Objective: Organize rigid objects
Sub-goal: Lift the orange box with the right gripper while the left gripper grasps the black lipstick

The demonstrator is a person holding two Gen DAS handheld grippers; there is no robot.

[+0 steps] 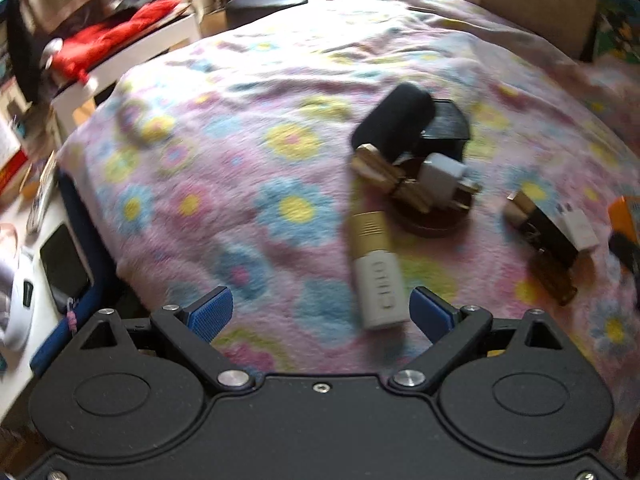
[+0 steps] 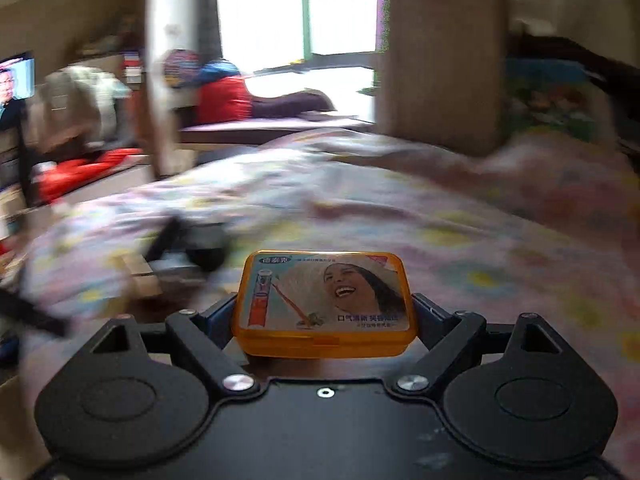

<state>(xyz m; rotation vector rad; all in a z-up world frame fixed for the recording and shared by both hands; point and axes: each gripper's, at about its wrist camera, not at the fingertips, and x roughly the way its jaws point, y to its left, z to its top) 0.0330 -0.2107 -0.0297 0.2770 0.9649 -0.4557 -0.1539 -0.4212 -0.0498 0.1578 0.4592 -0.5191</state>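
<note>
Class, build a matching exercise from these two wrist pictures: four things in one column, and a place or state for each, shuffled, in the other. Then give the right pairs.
Things
1. orange box
2. white and gold tube
3. white plug adapter
4. left tongs

Places or states
A. lying on the flowered blanket
B. open, holding nothing
C. on the round brown dish
D. held between the right tongs

Pairs: 1-D, 2-A, 3-C, 4-B

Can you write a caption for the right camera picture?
Right gripper holds an orange box above the flowery blanket.
</note>
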